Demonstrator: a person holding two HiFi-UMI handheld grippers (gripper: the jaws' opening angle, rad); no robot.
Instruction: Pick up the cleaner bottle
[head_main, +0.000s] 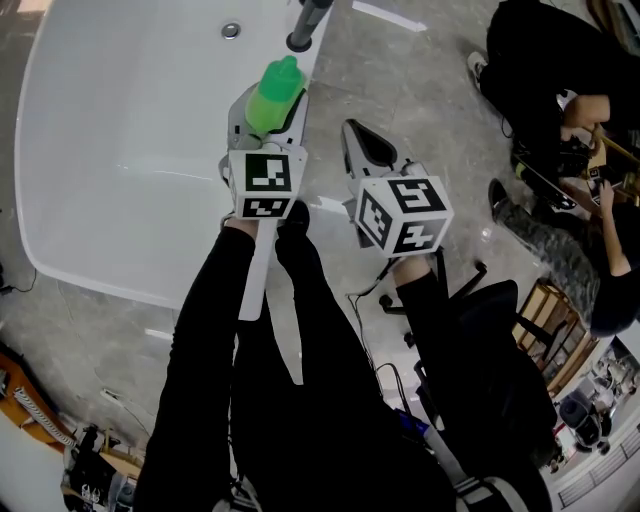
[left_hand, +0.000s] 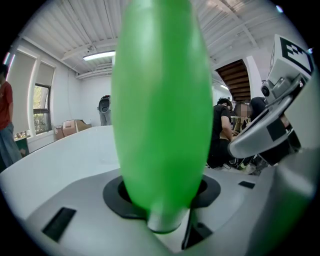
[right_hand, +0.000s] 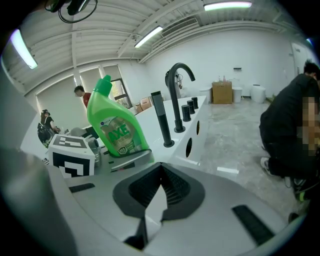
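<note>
Left claw (head_main: 272, 112) is clenched on the cleaner bottle (head_main: 273, 90), one jaw on each side of the green body. In the left gripper view the bottle (left_hand: 160, 100) fills the middle of the picture and stands straight up out of the gap between the jaws. Its cap points away from the person in the head view.

The bottle sits over the right rim of a white tub (head_main: 120, 160), just short of the black faucet (head_main: 308, 22) mounted on that rim. From the right gripper view the bottle (right_hand: 116, 125) leans slightly, its label facing the camera, with the tall curved faucet (right_hand: 176, 100) close beside it. Whether its base touches the rim or hangs clear cannot be told.

Right claw (head_main: 366, 152) hovers just beside the left one, above the grey floor (head_main: 420, 90) next to the tub. Its jaws are pressed together with nothing between them, the dark pads meeting in a narrow V in the right gripper view.

A person in dark clothes (head_main: 545, 60) crouches on the floor well apart, at the upper right of the head view.
</note>
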